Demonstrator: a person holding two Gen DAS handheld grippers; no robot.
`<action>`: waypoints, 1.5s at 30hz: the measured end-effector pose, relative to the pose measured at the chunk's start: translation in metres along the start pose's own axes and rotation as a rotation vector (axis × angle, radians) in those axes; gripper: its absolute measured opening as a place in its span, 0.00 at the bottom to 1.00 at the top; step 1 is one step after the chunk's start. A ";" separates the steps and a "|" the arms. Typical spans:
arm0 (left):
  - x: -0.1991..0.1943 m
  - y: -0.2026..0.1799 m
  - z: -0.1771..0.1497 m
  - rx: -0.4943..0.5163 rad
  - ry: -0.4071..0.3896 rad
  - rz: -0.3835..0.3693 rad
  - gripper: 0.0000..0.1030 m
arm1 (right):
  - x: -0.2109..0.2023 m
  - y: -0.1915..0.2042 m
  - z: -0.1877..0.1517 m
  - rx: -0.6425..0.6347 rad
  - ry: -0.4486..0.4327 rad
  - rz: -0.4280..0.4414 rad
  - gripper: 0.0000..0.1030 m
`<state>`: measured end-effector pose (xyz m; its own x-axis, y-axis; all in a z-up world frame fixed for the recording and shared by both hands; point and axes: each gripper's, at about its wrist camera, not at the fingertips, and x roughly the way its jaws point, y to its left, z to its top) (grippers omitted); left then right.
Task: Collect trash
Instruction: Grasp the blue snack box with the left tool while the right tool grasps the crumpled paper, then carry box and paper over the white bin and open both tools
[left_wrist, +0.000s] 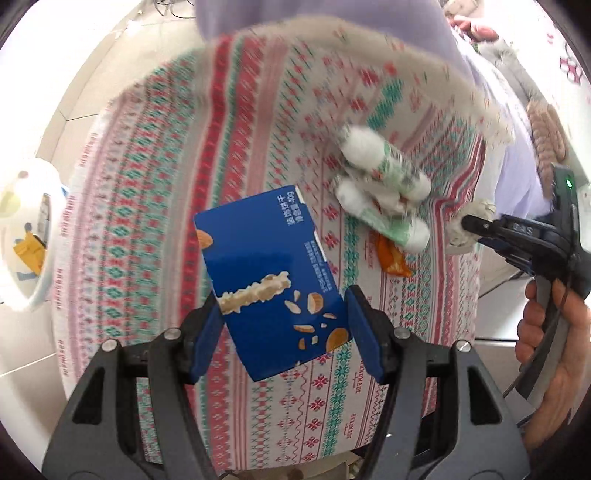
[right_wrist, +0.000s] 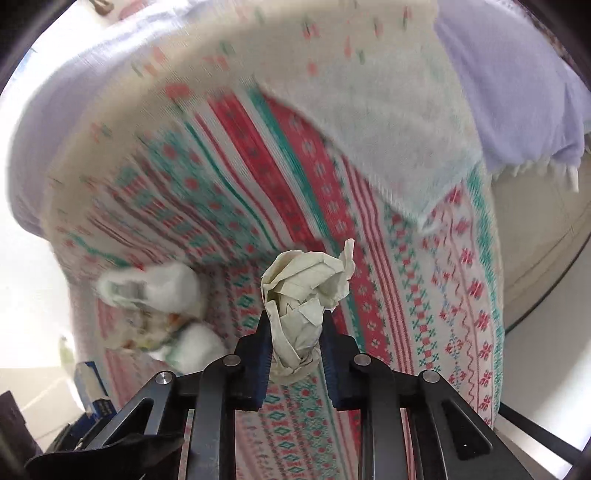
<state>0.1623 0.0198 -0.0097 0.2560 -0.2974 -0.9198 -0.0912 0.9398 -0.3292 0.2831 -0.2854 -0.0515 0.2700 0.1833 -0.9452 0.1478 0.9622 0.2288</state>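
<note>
Trash is being gathered off a patterned cloth striped in red and green. In the left wrist view, the left hand-held gripper is pinching a blue snack box by its lower end, both blue pads pressing its sides, and the box is standing tilted above the cloth. Beyond it, white-and-green wrapped rolls are lying in a loose heap on the cloth, with an orange wrapper just beside them. At the left edge a white bin is showing some yellow scraps inside.

In the right wrist view, the right hand-held gripper is squeezing a crumpled ball of paper, its dark pads pressing the wad's lower part from both sides while the upper part is sticking out past the fingertips. A pale towel is lying over the cloth beyond. In the left view a person's hand is gripping the right tool's handle.
</note>
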 end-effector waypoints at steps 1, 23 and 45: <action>-0.008 0.006 0.004 -0.013 -0.020 -0.006 0.64 | -0.011 0.004 0.001 -0.009 -0.031 0.012 0.24; -0.095 0.151 0.021 -0.299 -0.187 0.000 0.64 | -0.060 0.151 -0.037 -0.294 -0.168 0.229 0.24; -0.094 0.279 0.008 -0.484 -0.120 0.120 0.64 | 0.032 0.332 -0.118 -0.575 0.014 0.351 0.25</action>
<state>0.1210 0.3112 -0.0135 0.3222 -0.1444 -0.9356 -0.5548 0.7720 -0.3102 0.2286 0.0633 -0.0329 0.1965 0.5034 -0.8414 -0.4778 0.7985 0.3661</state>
